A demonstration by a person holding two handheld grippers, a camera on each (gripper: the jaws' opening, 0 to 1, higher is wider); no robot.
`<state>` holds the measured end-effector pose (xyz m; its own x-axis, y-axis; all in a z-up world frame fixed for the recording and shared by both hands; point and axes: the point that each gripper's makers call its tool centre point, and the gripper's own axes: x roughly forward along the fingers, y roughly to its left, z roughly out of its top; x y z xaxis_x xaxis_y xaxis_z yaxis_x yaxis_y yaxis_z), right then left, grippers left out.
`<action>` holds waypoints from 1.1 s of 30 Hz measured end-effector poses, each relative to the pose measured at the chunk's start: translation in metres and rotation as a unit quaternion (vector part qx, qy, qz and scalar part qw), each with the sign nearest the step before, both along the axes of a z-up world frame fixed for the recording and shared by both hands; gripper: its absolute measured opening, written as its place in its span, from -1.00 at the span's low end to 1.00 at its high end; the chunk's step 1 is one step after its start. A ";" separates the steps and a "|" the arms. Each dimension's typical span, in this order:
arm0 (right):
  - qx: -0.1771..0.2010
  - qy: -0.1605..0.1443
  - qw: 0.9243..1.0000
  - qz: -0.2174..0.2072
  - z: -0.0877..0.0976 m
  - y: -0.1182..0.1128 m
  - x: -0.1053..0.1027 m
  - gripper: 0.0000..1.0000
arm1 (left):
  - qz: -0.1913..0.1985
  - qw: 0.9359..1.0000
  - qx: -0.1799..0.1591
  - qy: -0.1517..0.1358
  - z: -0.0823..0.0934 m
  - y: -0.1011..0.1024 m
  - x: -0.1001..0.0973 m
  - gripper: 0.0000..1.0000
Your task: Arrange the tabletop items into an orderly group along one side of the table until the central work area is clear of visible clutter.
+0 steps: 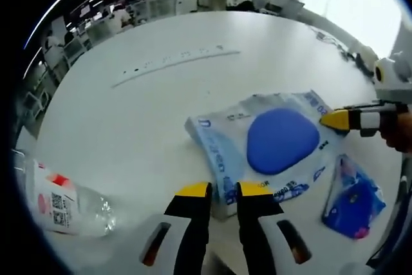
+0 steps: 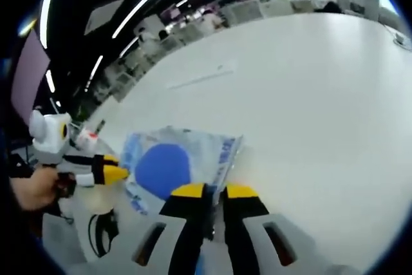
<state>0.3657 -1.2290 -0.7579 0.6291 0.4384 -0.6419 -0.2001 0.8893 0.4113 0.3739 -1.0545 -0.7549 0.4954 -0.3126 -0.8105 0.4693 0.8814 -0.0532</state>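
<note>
A clear-and-blue plastic package (image 1: 283, 140) with a big blue oval inside lies on the white table (image 1: 129, 114). In the left gripper view my left gripper (image 1: 224, 192) has its yellow-tipped jaws close together around the package's near corner. My right gripper (image 1: 336, 120) comes in from the right and pinches the package's far edge. In the right gripper view the same package (image 2: 164, 167) lies just ahead. My right gripper (image 2: 215, 191) holds its near edge, and my left gripper (image 2: 116, 170) sits at its left edge, held by a hand (image 2: 32, 188).
A clear bottle (image 1: 64, 205) with a white label lies at the left. A small blue packet (image 1: 353, 201) lies to the right of the package. A black cord (image 2: 103, 230) sits near the table edge. A slotted strip (image 1: 174, 62) crosses the far tabletop, with an office beyond.
</note>
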 end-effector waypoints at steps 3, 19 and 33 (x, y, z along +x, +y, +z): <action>-0.004 -0.012 1.000 0.009 0.003 0.005 0.002 -0.67 | -0.012 1.000 0.005 -0.016 0.005 0.000 0.002 -0.58; -0.044 -0.048 0.997 0.029 0.014 0.008 -0.002 -0.08 | -0.039 0.998 0.011 -0.058 0.021 0.006 0.002 -0.35; -0.059 -0.079 0.994 0.046 0.034 0.011 -0.007 0.12 | -0.050 0.995 -0.023 -0.084 0.043 0.016 -0.008 -0.06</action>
